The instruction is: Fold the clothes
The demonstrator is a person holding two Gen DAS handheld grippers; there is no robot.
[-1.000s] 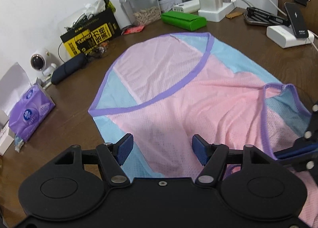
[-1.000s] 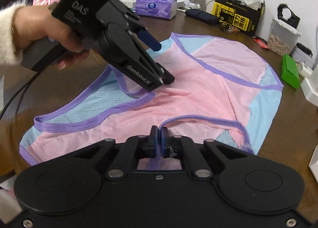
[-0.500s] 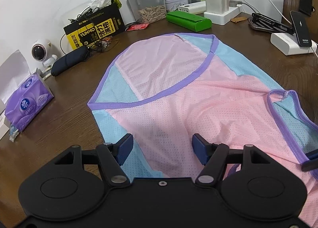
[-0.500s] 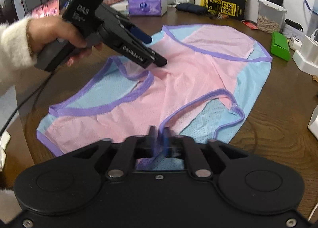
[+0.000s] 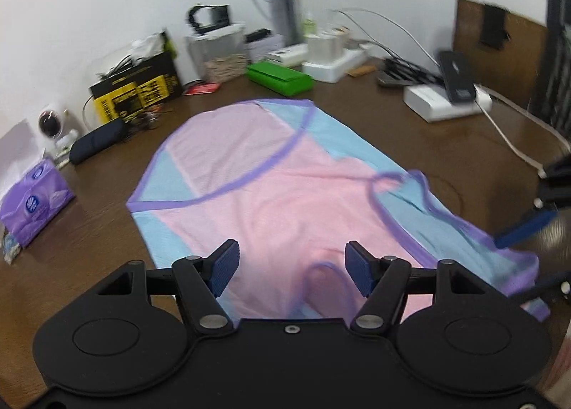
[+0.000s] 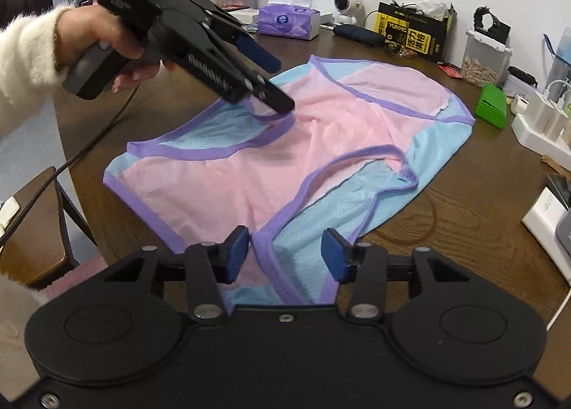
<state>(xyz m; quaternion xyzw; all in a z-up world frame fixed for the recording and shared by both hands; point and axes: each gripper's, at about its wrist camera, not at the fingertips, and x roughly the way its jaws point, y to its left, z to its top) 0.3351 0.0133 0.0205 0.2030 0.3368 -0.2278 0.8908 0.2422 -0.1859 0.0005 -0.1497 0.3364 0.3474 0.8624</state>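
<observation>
Dark wood surface point(image 6: 474, 202), white wall behind, clutter along the back edge: purple tissue pack point(image 6: 288, 20), small white camera point(image 6: 345, 6), yellow-black box point(image 6: 410, 34), clear container of pale bits point(image 6: 485, 59), green case point(image 6: 493, 106), white charger block point(image 6: 542, 130). Doorway and a vase off to the left in the right wrist view. Pink/blue mesh garment point(image 6: 285, 159) with purple trim lies spread across the middle of the surface, one armhole loop point(image 6: 360, 173) lying on the blue panel. Left claw point(image 6: 266, 84), held in a hand point(image 6: 103, 41) with a fuzzy white sleeve, hangs over the garment's left part, fingers apart, nothing gripped. Right claw point(image 6: 284, 255) sits over the near hem, jaws opening; purple trim lies between the pads but they are not pressing on it. Versus a second ago: right claw was clamped on that trim, now let go; the armhole edge has dropped flatter onto the fabric; both claws have shifted back, showing more of the garment. Left wrist view is motion-blurred; left claw point(image 5: 292, 268) gap unchanged.
</observation>
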